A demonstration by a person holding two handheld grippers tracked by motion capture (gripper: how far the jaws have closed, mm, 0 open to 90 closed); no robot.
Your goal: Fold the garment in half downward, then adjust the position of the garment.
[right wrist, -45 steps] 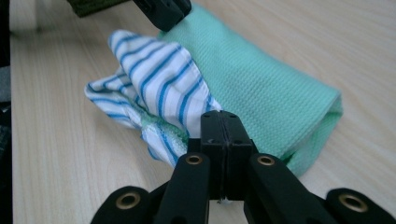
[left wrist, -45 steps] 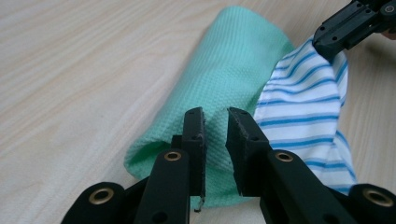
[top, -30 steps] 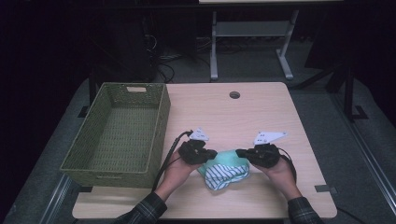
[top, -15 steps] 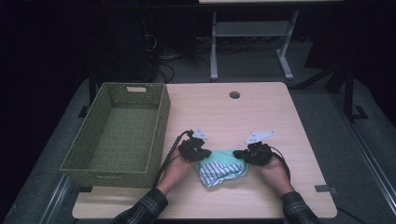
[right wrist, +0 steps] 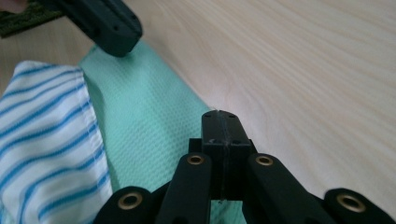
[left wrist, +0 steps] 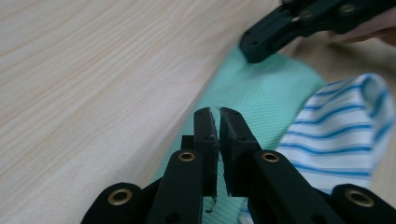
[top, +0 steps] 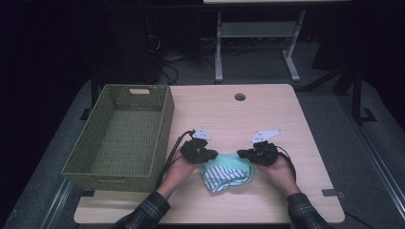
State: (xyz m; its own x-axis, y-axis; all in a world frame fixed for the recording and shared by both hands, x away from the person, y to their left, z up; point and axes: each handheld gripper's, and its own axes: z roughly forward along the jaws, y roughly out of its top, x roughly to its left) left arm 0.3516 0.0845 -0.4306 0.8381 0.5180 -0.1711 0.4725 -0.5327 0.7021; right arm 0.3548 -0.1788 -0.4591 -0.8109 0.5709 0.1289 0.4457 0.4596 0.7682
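Cloth point(top: 226, 171), mint green with a white, blue-striped inner face, lies rumpled on the wooden table point(top: 229, 114) at the near edge, between the person's two hands. Against the frame one second back the bundle is narrower, and the striped face that lay in front then is now more tucked under the green fold; half a second back it looked much as now. Judged from that, a fold is being made and set, not yet finished.

Left gripper point(top: 206, 153) at 9 o'clock of the cloth: jaws all but together, a thin slit showing in the left gripper view point(left wrist: 219, 122); they have just eased apart a touch. Whether fabric is pinched there cannot be told, though the tips sit on the green edge point(left wrist: 261, 88).

Right gripper point(top: 248, 153) at 3 o'clock of the cloth: jaws fully together point(right wrist: 220, 122), over the green hem; grip on fabric cannot be told.

Woven green basket point(top: 162, 119) stands at 10 o'clock of the cloth, well apart from it. Nothing lies in it. Probable destination, as a judgement.
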